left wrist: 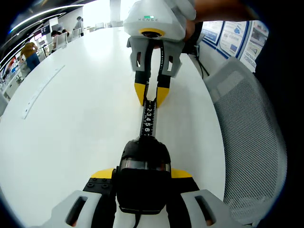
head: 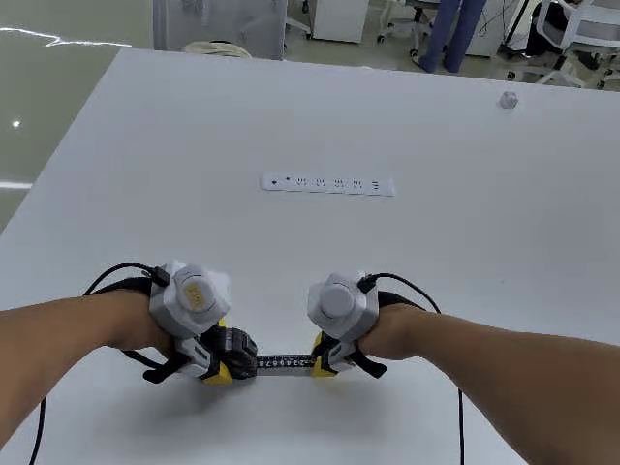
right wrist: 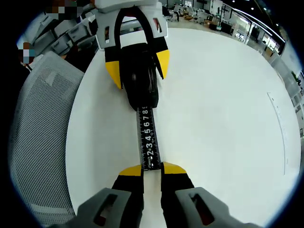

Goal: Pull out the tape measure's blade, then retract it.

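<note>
A black tape measure case (left wrist: 144, 171) sits clamped between the yellow-tipped jaws of my left gripper (left wrist: 142, 175), low over the white table near its front edge. A short stretch of black blade (right wrist: 148, 137) with white numerals runs from the case (right wrist: 141, 80) to my right gripper (right wrist: 152, 169), which is shut on the blade's end. In the head view the case (head: 235, 354) is at the left gripper (head: 221, 366), the blade (head: 284, 362) spans the small gap, and the right gripper (head: 323, 362) faces it. The two grippers point at each other.
A white power strip (head: 327, 183) lies flat at the table's middle. A small grey round object (head: 509, 100) rests near the far right edge. Cables trail from both grippers. A grey mesh chair (left wrist: 251, 128) stands just off the table's front edge.
</note>
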Demonstrator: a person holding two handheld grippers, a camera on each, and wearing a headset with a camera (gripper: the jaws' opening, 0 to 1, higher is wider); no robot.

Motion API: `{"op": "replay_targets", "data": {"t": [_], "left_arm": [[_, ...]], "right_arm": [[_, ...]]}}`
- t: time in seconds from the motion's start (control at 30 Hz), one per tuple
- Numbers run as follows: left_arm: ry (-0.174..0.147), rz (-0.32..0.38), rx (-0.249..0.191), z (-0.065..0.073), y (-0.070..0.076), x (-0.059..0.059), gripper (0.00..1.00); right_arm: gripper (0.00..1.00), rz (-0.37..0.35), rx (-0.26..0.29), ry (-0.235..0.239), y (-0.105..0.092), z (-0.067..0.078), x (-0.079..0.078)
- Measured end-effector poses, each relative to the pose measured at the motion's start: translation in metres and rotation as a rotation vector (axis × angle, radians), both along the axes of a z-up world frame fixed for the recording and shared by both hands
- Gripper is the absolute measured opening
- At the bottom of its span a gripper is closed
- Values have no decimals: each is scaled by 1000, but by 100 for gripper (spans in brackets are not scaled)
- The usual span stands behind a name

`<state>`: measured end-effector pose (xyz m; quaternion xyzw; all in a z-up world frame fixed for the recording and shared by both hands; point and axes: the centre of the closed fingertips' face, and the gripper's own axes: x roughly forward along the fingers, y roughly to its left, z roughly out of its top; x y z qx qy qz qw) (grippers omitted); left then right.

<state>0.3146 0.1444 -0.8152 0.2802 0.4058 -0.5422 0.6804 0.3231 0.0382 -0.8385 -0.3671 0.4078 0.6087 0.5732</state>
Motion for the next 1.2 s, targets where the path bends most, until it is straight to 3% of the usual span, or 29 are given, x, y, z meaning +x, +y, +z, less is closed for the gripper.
{"op": "replay_targets", "data": {"t": [1.2], "left_arm": [[-4,0,-3,-1,0,-1,38]], "right_arm": [[11,-12,-11,-1,-13,1,1]]}}
